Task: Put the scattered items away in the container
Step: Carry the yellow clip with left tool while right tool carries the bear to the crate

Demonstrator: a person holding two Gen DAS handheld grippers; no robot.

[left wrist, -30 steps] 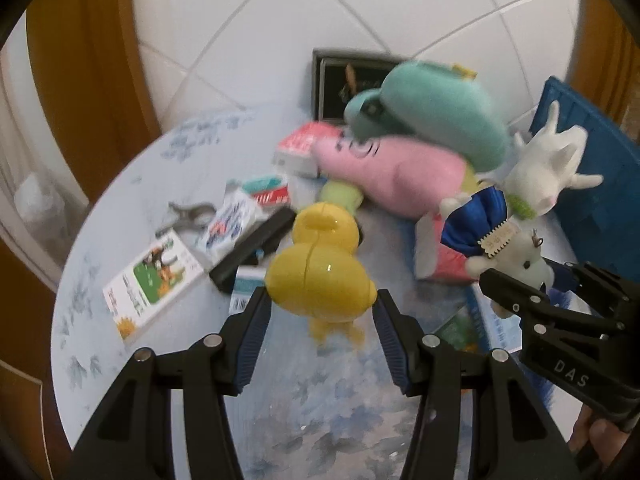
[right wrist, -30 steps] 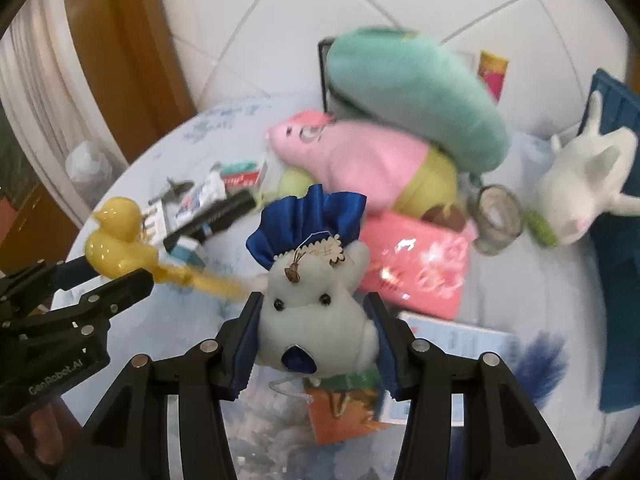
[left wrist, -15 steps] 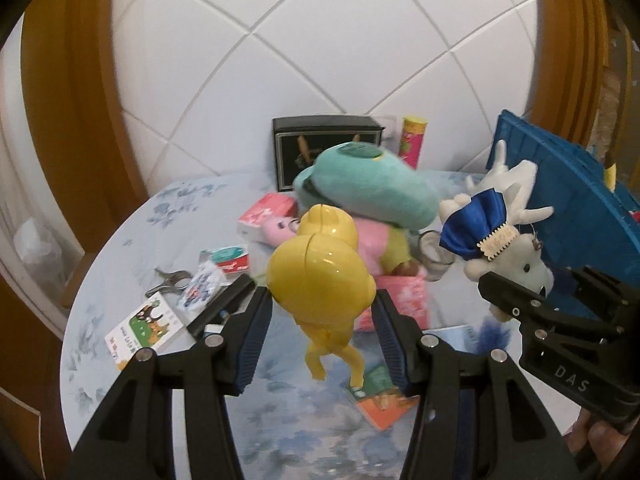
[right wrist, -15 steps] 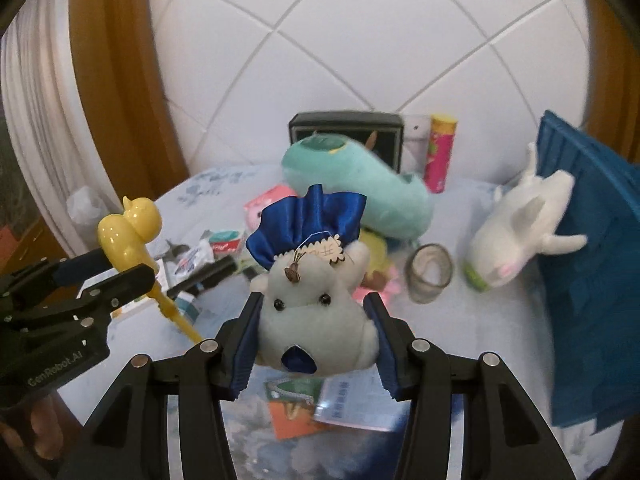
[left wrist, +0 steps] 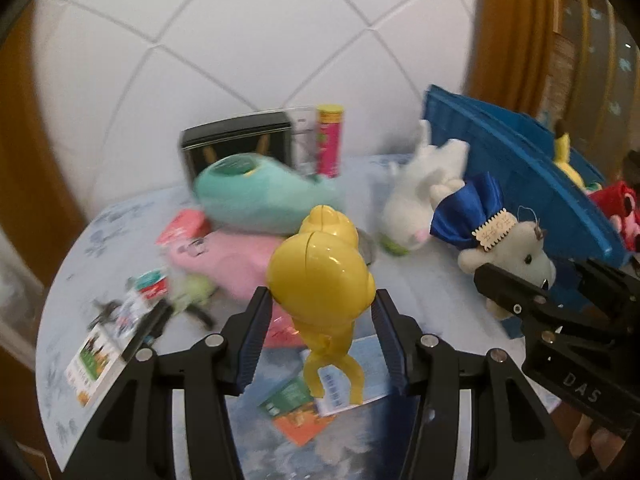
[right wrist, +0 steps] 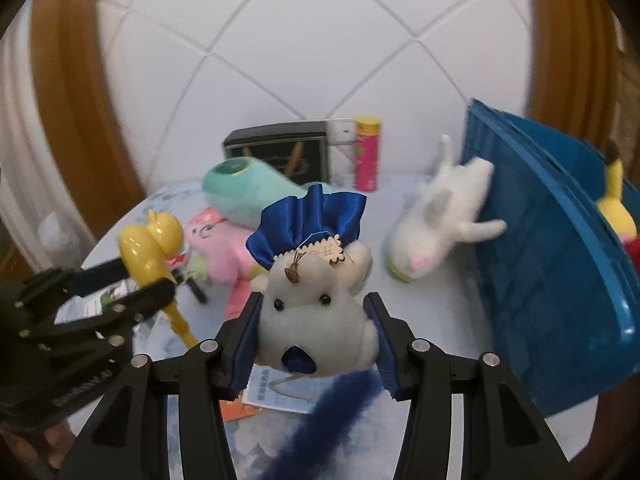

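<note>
My left gripper (left wrist: 320,320) is shut on a yellow plastic duck toy (left wrist: 320,276) and holds it above the table; it also shows in the right wrist view (right wrist: 150,246). My right gripper (right wrist: 316,340) is shut on a white plush mouse with a blue satin ruffle (right wrist: 314,304), also held in the air; the mouse shows in the left wrist view (left wrist: 508,256). The blue crate (right wrist: 560,248) stands at the right with a yellow plush (right wrist: 616,208) and a red one (left wrist: 616,208) inside.
On the round floral table (left wrist: 424,288) lie a teal plush (left wrist: 260,196), a pink plush (left wrist: 232,256), a white rabbit plush (right wrist: 436,220) against the crate, a black box (right wrist: 276,152), a pink-yellow can (right wrist: 367,152), booklets (left wrist: 100,356) and cards (left wrist: 296,412).
Both grippers have risen and swung right toward the blue crate with their toys held. The crate's inside now shows.
</note>
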